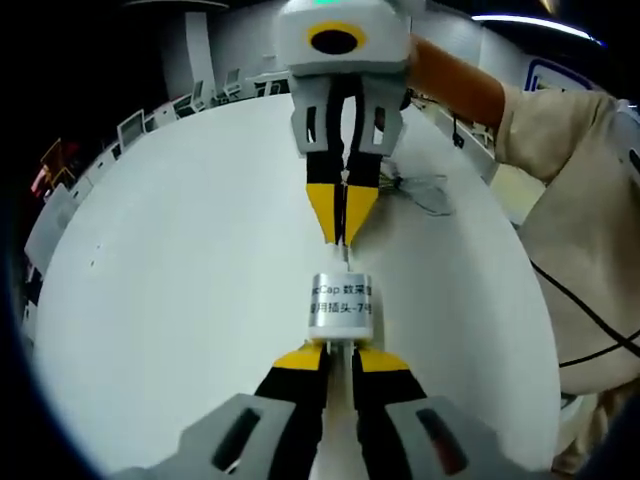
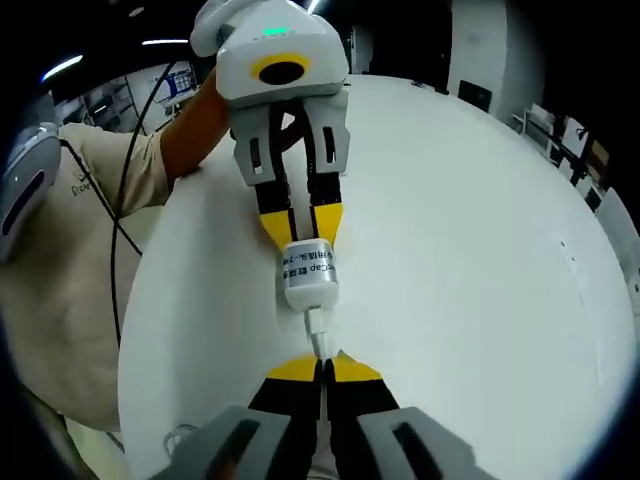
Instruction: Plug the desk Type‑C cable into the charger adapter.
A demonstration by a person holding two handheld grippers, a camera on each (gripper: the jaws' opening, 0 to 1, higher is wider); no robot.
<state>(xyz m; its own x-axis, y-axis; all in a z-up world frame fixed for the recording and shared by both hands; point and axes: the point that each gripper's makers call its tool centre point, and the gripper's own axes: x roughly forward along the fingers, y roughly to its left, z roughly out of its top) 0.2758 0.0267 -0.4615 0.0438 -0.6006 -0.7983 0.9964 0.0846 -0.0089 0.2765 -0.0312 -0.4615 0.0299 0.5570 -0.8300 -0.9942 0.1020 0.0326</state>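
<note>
- Left hand-held gripper (image 1: 340,352): jaws clamped on the base of the white charger adapter (image 1: 341,305), held above the white counter (image 1: 180,300).
- Right hand-held gripper (image 2: 322,362): jaws closed on the Type-C cable (image 2: 317,331), whose plug met the adapter's facing end.

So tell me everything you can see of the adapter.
The adapter is a small white block with rounded edges and a label of dark print on its upper face. The left gripper is shut on one end and holds it above the white table. From its other end the white cable plug sticks out, pinched by the right gripper. How deep the plug sits cannot be told.
</note>
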